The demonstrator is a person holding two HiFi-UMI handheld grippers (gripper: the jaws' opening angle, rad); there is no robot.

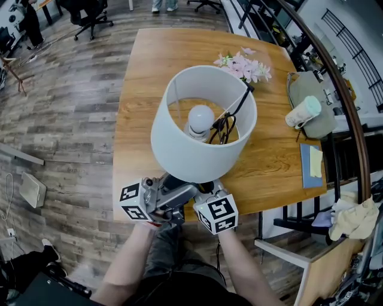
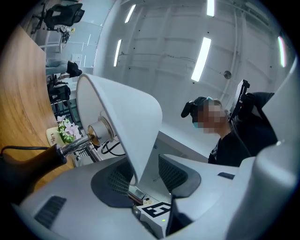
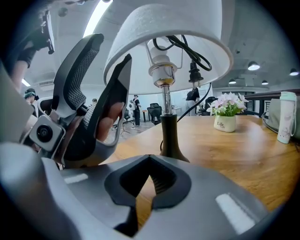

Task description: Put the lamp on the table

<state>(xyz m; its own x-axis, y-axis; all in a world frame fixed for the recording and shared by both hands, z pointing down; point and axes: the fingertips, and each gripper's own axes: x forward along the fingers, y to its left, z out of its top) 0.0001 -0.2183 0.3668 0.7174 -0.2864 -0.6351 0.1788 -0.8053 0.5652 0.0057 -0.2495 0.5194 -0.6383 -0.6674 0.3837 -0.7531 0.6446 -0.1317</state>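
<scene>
A grey-brown wood-plank floor point(image 1: 72, 107) spreads out past the left edge of the wooden desk point(image 1: 143, 66). Black office chairs point(image 1: 90, 15) stand beyond the desk's far-left corner. A dark curved handrail point(image 1: 344, 101) sweeps along past its right edge. Overhead the ceiling point(image 2: 159, 42) is pale, with long strip lights point(image 2: 202, 57). The right gripper view also shows round spot lamps point(image 3: 253, 66).
</scene>
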